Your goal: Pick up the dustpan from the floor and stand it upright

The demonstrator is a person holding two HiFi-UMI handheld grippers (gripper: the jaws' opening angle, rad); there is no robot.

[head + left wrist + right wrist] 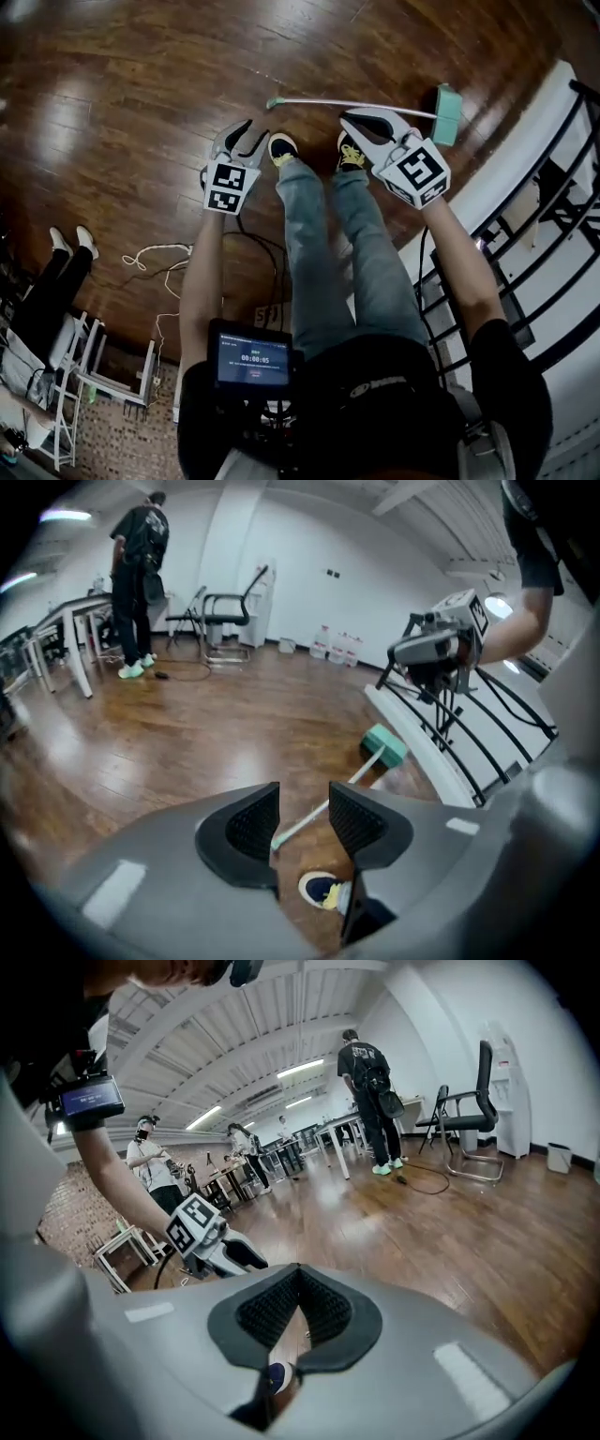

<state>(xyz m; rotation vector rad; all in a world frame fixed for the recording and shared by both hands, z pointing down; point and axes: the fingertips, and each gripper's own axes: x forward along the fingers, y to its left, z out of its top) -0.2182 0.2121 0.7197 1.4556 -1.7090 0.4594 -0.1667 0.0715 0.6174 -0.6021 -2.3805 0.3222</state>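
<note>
The dustpan lies flat on the wooden floor: a long white handle (352, 104) ending in a teal pan (447, 114) at the right. In the left gripper view the handle (323, 810) runs from between my jaws up to the teal pan (384, 745). My left gripper (251, 133) hangs above the floor near the handle's free end, its jaws open (304, 803) with nothing gripped. My right gripper (354, 118) hovers over the middle of the handle, jaws shut and empty (298, 1274). Neither gripper touches the dustpan.
My own shoes (281, 147) stand just below the handle. A black railing on a white ledge (525, 211) runs along the right. A white cord (157, 251) lies on the floor at left, near another person's legs (58, 272). A chair (230, 621) and tables stand farther off.
</note>
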